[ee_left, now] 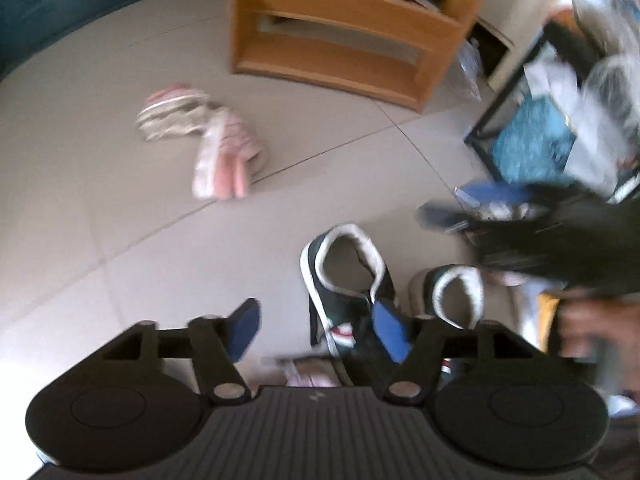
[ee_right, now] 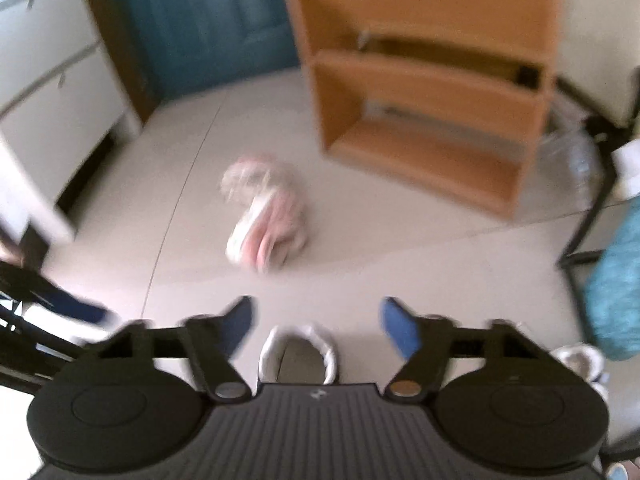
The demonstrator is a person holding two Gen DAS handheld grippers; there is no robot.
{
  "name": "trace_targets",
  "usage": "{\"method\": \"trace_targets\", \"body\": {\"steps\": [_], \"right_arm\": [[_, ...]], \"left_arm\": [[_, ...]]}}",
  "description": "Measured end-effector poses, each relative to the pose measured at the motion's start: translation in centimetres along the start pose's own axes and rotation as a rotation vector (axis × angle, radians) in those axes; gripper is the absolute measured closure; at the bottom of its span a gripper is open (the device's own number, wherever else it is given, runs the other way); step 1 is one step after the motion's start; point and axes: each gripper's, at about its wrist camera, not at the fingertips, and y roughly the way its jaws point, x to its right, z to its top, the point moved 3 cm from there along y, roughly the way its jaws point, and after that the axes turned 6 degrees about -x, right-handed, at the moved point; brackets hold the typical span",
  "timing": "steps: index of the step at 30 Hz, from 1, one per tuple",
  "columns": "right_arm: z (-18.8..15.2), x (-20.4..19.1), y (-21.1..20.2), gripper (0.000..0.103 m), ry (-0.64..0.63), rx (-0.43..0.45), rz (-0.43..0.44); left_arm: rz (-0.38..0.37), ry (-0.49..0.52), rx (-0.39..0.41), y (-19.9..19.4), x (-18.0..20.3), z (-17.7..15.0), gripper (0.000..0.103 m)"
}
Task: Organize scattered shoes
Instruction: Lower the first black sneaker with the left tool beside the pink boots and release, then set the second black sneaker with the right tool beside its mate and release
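Note:
A pair of dark shoes with white fleecy collars lies on the tiled floor: one shoe (ee_left: pixel 348 280) partly behind the right finger of my left gripper (ee_left: pixel 318 330), the other (ee_left: pixel 456 292) beside it. The left gripper is open and holds nothing. My right gripper (ee_right: pixel 320 326) hangs over a white shoe collar (ee_right: pixel 298 348); its blue pads stand wide on either side without touching it. A pair of pink shoes (ee_left: pixel 224 148) (ee_right: pixel 264 216) lies jumbled further out. In the left wrist view, the right gripper (ee_left: pixel 468 204) is a dark blur at the right.
An orange wooden shelf unit (ee_left: pixel 344 28) (ee_right: pixel 432 92) stands behind the pink shoes, its lower shelves bare. A black metal frame with a teal cloth (ee_left: pixel 532 144) is at the right. A white shoe (ee_right: pixel 580 360) lies at the right edge. White drawers (ee_right: pixel 52 92) stand left.

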Motion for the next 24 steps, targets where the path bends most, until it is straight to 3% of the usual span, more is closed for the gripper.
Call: {"method": "trace_targets", "body": {"steps": [1, 3, 6, 8, 11, 12, 13, 15, 16, 17, 19, 24], "right_arm": [[-0.5, -0.8, 1.5, 0.070, -0.053, -0.041, 0.013], [-1.2, -2.3, 3.9, 0.070, -0.136, -0.103, 0.036], [-1.4, -4.0, 6.6, 0.069, -0.204, -0.174, 0.074], [-1.4, -5.0, 8.3, 0.059, -0.243, -0.229, 0.082], [-1.8, -6.0, 11.1, 0.043, -0.366, -0.321, 0.011], [-2.3, -6.2, 12.0, 0.036, -0.416, -0.354, -0.023], [-2.9, -6.4, 12.8, 0.020, -0.463, -0.388, -0.054], [-4.3, -6.4, 14.7, 0.017, -0.582, -0.452, -0.098], [-4.7, -6.5, 15.0, 0.021, -0.604, -0.444, -0.062], [-4.7, -6.3, 15.1, 0.050, -0.581, -0.451, -0.015], [-4.6, -5.9, 15.3, 0.059, -0.502, -0.481, 0.063], [-5.1, -5.9, 14.7, 0.067, -0.454, -0.504, 0.063]], "left_arm": [[0.002, -0.038, -0.001, -1.6, 0.1, -0.9, 0.020], [0.017, -0.100, 0.017, -5.0, 1.1, -3.2, 0.019], [0.022, -0.175, 0.104, -8.0, 3.1, -6.7, 0.017], [0.019, -0.214, 0.126, -8.4, 4.3, -8.3, 0.015], [-0.014, -0.273, 0.144, -8.0, 6.2, -10.3, 0.015], [-0.002, -0.271, 0.146, -7.5, 7.0, -10.8, 0.015], [0.006, -0.267, 0.142, -7.3, 7.3, -11.0, 0.015], [-0.002, -0.237, 0.109, -6.2, 8.2, -11.3, 0.015], [-0.002, -0.237, 0.101, -5.8, 8.2, -11.3, 0.015], [0.001, -0.241, 0.096, -5.4, 8.2, -11.4, 0.015], [0.005, -0.249, 0.087, -4.9, 8.1, -11.5, 0.015], [-0.011, -0.267, 0.088, -5.0, 7.6, -11.7, 0.015]]}}
